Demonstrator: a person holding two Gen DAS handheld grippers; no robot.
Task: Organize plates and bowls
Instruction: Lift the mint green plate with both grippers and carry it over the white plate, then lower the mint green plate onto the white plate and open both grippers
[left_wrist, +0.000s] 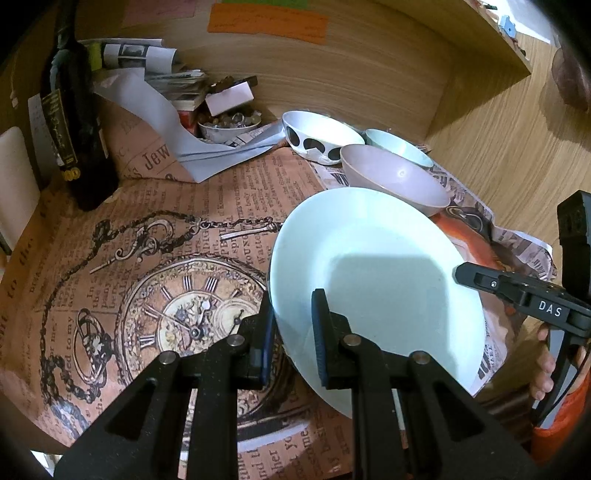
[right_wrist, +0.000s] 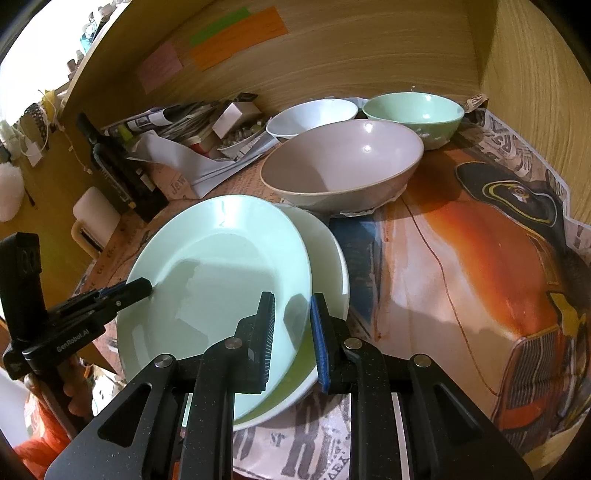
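The pale mint plate (right_wrist: 218, 280) is held above the table by both grippers, one on each side of its rim, tilted over a second, whiter plate (right_wrist: 328, 258) that lies beneath it on the printed paper. That paper, a newspaper-style table covering (left_wrist: 155, 236) with a pocket-watch drawing on one side and an orange car picture on the other, spreads over the wooden surface. Behind the plates stands a large greyish-pink bowl (right_wrist: 343, 166), close to the whiter plate's far edge. Beyond it sit a white bowl (left_wrist: 317, 133) with black spots on its outside and a smaller green bowl (right_wrist: 413, 114), side by side near the wooden back wall. A dark bottle (left_wrist: 77, 122) stands upright at the left edge of the covering, with a heap of papers (left_wrist: 147, 62) and a small dish of trinkets (left_wrist: 229, 123) behind it. The left gripper (left_wrist: 293, 332) is clamped on the plate's left rim, one finger over and one under the edge. The right gripper (right_wrist: 293, 332) pinches the opposite rim the same way. A hand (left_wrist: 545, 369) shows on the right gripper's handle.
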